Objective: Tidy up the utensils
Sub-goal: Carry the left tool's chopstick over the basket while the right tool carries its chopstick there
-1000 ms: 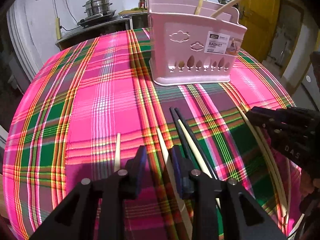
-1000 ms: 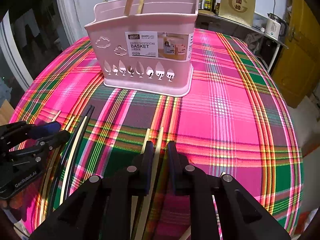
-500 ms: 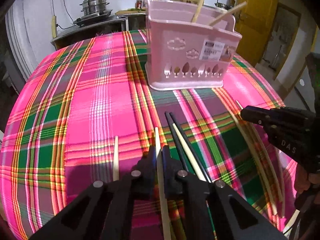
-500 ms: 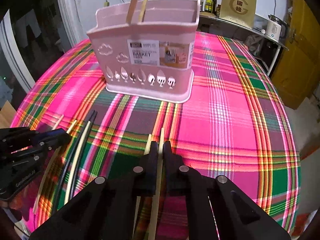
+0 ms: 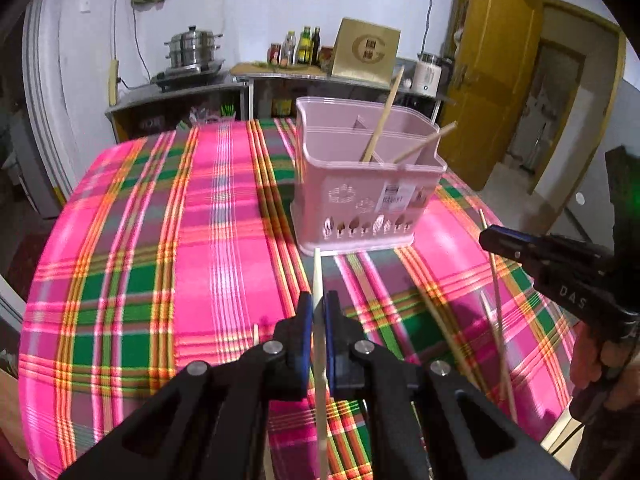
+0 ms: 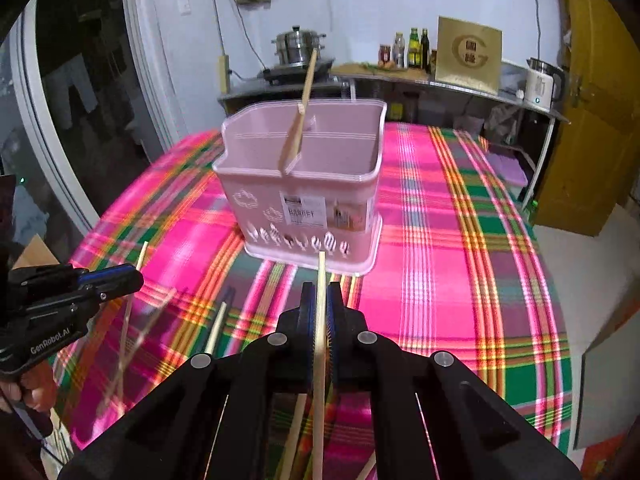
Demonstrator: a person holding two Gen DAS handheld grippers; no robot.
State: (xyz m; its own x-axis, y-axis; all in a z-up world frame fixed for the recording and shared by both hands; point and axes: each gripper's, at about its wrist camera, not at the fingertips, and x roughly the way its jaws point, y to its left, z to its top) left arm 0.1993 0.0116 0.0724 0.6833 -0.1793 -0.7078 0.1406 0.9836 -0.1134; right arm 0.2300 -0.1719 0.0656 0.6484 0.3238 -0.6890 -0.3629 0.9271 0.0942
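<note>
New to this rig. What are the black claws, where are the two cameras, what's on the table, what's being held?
There is no robot arm here: a person holds a black two-finger claw in each hand, and a fisheye camera on each claw looks forward along its fingers.

The left wrist view shows the left claw at the bottom and the right claw at the right edge. The right wrist view mirrors this.

Each claw is shut on one pale wooden chopstick: the left one's, the right one's. Both jaws have just closed.

On the pink and green plaid tablecloth stands a pink plastic divided chopstick basket with two chopsticks already leaning inside it. More loose chopsticks lie on the cloth near the claws.
</note>
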